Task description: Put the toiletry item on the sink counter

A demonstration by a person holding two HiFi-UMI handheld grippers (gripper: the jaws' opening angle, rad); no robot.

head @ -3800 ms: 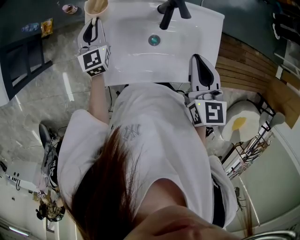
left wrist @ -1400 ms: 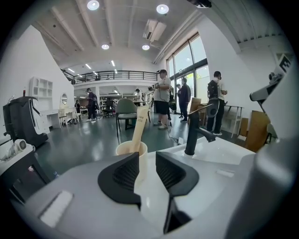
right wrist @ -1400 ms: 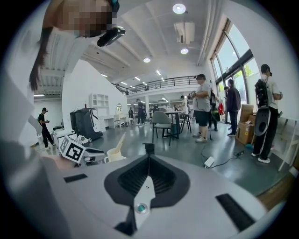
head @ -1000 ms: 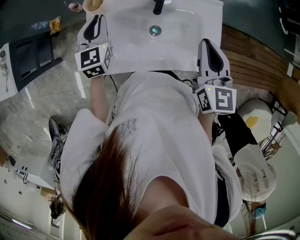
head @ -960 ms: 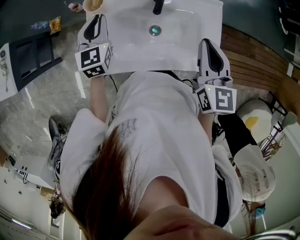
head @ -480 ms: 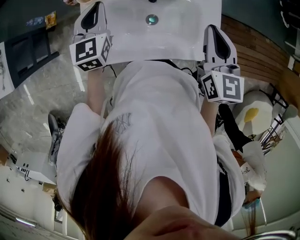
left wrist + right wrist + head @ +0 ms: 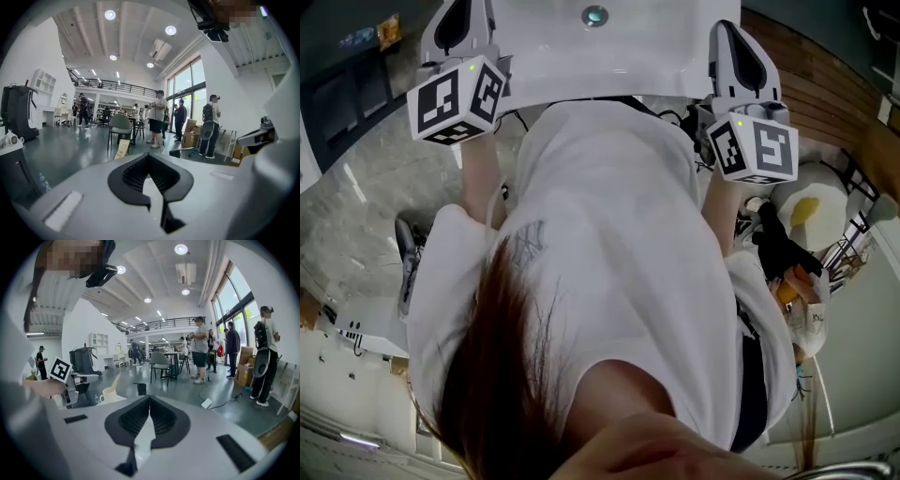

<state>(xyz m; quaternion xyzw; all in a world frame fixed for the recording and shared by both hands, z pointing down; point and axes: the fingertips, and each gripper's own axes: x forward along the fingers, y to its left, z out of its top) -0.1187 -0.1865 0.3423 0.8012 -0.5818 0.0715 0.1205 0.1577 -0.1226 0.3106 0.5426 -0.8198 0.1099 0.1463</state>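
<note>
left grey plastic claw (image 7: 149,155): shut, empty | right grey plastic claw (image 7: 149,397): shut, empty | white sink (image 7: 619,61): between the 2 claws

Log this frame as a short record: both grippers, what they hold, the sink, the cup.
left gripper: fingers shut, nothing between them
right gripper: fingers shut, nothing between them
gripper positions: one at each front corner of the sink, either side of the person
sink: white, drain visible in the basin
cup: cream, a pale stick-like item standing in it; seen only in the right gripper view
item in hand: none
</note>
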